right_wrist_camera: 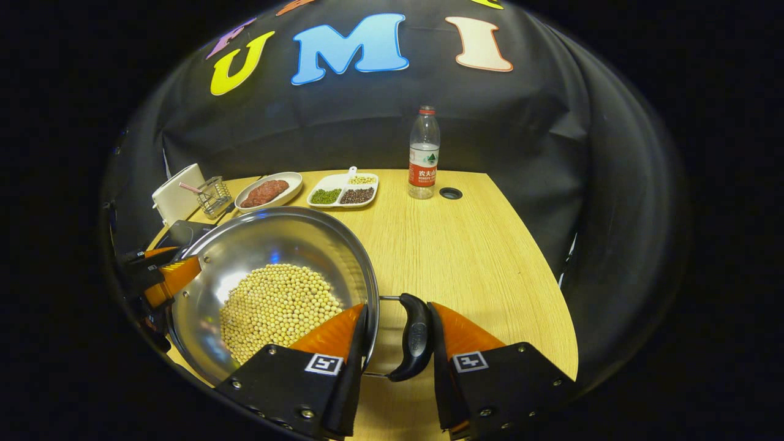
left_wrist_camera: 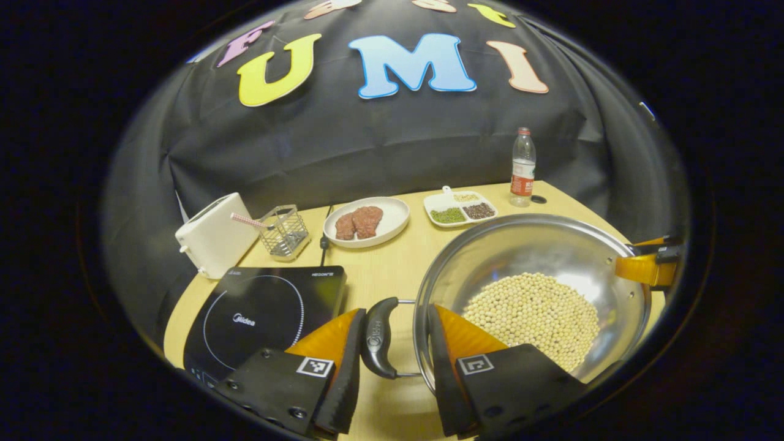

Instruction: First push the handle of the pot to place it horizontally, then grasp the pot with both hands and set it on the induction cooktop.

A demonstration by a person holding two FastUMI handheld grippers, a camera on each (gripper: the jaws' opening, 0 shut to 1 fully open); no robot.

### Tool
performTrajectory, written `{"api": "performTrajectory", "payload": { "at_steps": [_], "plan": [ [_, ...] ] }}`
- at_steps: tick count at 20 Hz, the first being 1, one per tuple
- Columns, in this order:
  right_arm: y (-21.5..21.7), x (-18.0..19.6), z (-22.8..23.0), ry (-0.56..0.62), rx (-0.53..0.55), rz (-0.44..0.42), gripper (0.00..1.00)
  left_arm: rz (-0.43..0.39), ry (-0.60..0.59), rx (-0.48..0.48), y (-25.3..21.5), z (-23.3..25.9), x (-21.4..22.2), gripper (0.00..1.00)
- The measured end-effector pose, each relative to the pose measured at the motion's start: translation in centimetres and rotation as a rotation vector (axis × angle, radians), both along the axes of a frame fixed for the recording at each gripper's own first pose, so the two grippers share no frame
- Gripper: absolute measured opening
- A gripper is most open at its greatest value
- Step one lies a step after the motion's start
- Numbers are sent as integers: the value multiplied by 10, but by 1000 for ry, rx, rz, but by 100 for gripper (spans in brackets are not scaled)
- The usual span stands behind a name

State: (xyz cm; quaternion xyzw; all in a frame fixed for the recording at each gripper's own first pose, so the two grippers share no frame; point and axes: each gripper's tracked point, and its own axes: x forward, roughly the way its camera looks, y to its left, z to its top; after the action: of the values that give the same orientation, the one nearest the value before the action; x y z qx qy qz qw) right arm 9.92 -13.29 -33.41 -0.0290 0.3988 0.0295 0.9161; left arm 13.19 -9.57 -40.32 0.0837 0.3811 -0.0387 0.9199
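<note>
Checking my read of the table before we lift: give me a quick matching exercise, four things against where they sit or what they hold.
Things:
1. pot
2. white plate
3. water bottle
4. induction cooktop

Places or states:
A. beside the small hole in the tabletop
B. holds pale beans
C. in front of the white toaster, nothing on it
D. holds pieces of red meat

Pairs: 1-B, 2-D, 3-A, 4-C
</note>
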Motion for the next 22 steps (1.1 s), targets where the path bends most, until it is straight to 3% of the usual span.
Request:
{"api": "performTrajectory", "payload": {
  "at_steps": [3, 10, 12, 14, 17, 20, 22],
  "plan": [
    [12, -8, 12, -8, -16, -15, 51, -4, -11, -27, 12, 8, 0, 59],
    [63, -21, 30, -30, -23, -81, 51, -35, -22, -67, 64, 26, 8, 55],
    [83, -25, 29, -23, -21, -92, 51, -44, -19, -70, 85, 26, 11, 63],
    [102, -26, 32, -26, -22, -98, 51, -42, -11, -86, 104, 24, 11, 59],
    [128, -29, 32, -27, -29, -111, 51, -57, -9, -94, 131, 24, 14, 63],
    [156, -32, 30, -18, -27, -131, 51, -73, -6, -99, 159, 21, 20, 55],
    [175, -33, 28, -17, -23, -143, 51, -84, -3, -103, 178, 19, 24, 63]
  ]
}}
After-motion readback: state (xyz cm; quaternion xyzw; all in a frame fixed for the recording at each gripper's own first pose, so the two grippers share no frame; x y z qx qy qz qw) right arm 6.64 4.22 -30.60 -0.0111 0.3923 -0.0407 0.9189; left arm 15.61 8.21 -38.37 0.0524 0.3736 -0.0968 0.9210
